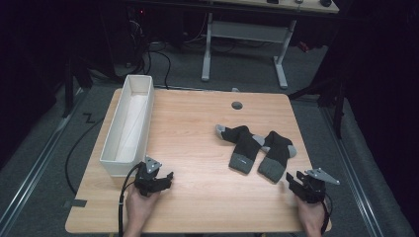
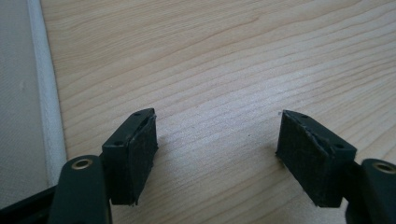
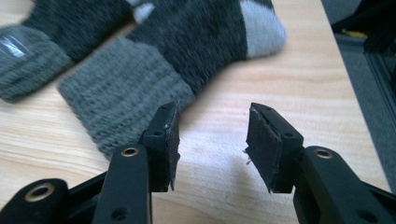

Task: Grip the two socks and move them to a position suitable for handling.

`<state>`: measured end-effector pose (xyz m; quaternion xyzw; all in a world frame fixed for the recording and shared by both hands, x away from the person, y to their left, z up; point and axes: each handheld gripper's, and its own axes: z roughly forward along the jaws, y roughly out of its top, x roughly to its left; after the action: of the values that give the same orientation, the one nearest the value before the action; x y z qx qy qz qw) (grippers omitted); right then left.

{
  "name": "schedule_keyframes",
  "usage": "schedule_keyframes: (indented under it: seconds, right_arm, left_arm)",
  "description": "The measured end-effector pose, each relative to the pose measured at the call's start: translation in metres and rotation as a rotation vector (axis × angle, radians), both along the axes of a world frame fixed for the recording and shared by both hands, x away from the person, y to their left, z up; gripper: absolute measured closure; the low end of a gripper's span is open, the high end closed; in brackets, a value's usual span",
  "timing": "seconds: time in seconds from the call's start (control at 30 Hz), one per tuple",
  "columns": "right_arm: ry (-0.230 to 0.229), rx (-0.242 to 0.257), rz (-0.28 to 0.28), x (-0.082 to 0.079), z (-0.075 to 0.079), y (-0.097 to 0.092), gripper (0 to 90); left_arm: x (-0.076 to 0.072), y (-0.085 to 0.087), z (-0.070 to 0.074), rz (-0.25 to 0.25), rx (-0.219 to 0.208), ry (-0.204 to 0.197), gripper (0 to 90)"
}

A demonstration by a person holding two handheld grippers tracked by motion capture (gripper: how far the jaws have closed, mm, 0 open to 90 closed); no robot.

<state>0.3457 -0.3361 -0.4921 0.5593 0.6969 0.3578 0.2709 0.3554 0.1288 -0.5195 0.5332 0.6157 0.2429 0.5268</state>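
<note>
Two dark grey socks with lighter grey cuffs, heels and toes lie side by side on the wooden table [image 1: 197,163], right of centre: the left sock [image 1: 242,147] and the right sock [image 1: 277,153]. My right gripper [image 1: 292,181] is at the front right, just short of the right sock's cuff. In the right gripper view it [image 3: 212,133] is open over bare wood, its left jaw next to the ribbed cuff [image 3: 126,98] and nothing between the pads. My left gripper [image 1: 164,177] is at the front left, open [image 2: 217,135] over bare wood.
A long white open box [image 1: 147,123] stands along the table's left side; its rim [image 2: 46,98] is just left of my left gripper. A round cable hole [image 1: 237,105] is near the far edge. The table's right edge [image 3: 348,84] is close to my right gripper.
</note>
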Motion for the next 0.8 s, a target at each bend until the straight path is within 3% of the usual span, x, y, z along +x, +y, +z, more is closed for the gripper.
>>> schedule_keyframes:
  seconds: [0.33,0.63,0.8]
  right_arm:
    - [-0.071,0.023,0.094,0.003,0.024,0.025,51.7]
    - [-0.082,0.018,0.167,0.015,0.034,0.051,49.7]
    - [-0.076,0.016,0.207,0.032,0.040,0.072,48.2]
  left_arm:
    - [0.000,0.000,0.000,0.001,0.000,0.001,29.1]
    - [0.000,0.000,0.000,0.001,0.001,0.001,29.1]
    - [0.000,0.000,0.000,0.002,0.000,0.000,29.1]
